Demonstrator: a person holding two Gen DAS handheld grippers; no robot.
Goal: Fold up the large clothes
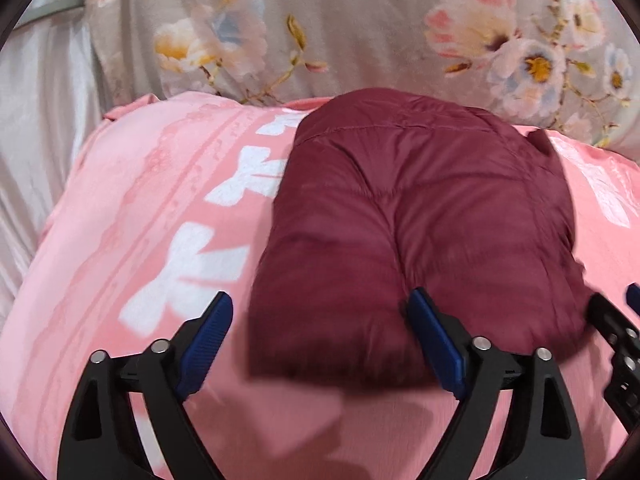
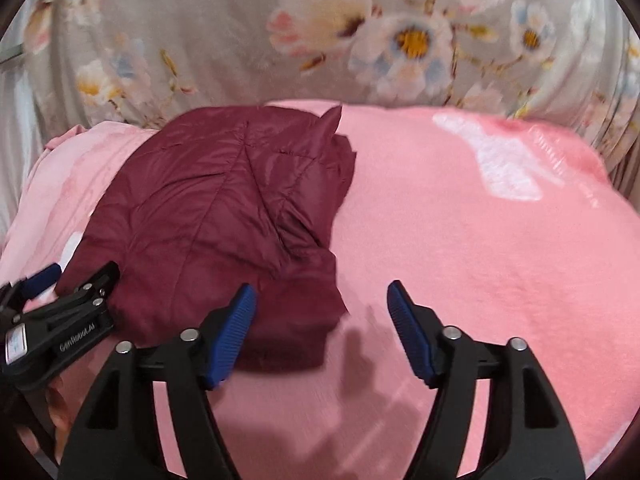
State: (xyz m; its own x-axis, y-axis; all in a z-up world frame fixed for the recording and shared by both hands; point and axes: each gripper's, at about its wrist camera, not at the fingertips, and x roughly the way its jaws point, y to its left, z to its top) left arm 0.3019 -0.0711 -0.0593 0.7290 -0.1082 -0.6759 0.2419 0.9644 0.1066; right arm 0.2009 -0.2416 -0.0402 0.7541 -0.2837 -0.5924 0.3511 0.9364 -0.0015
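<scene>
A maroon quilted puffer jacket point(image 1: 420, 232) lies folded into a compact bundle on a pink blanket point(image 1: 132, 208). It also shows in the right wrist view point(image 2: 224, 216), left of centre. My left gripper point(image 1: 320, 308) is open and empty, its jaws spread over the bundle's near left edge. My right gripper point(image 2: 320, 300) is open and empty, its left fingertip point(image 2: 240, 312) over the bundle's near right corner, its right one over bare blanket point(image 2: 480, 240). The right gripper's edge shows at the far right of the left wrist view point(image 1: 616, 320); the left gripper shows at the far left of the right wrist view point(image 2: 60, 300).
The pink blanket has white patterns point(image 1: 188, 276) left of the jacket and a white patch point(image 2: 496, 160) at the far right. A grey floral sheet point(image 1: 360, 28) rises behind the blanket. Pale grey fabric point(image 1: 40, 120) hangs at the far left.
</scene>
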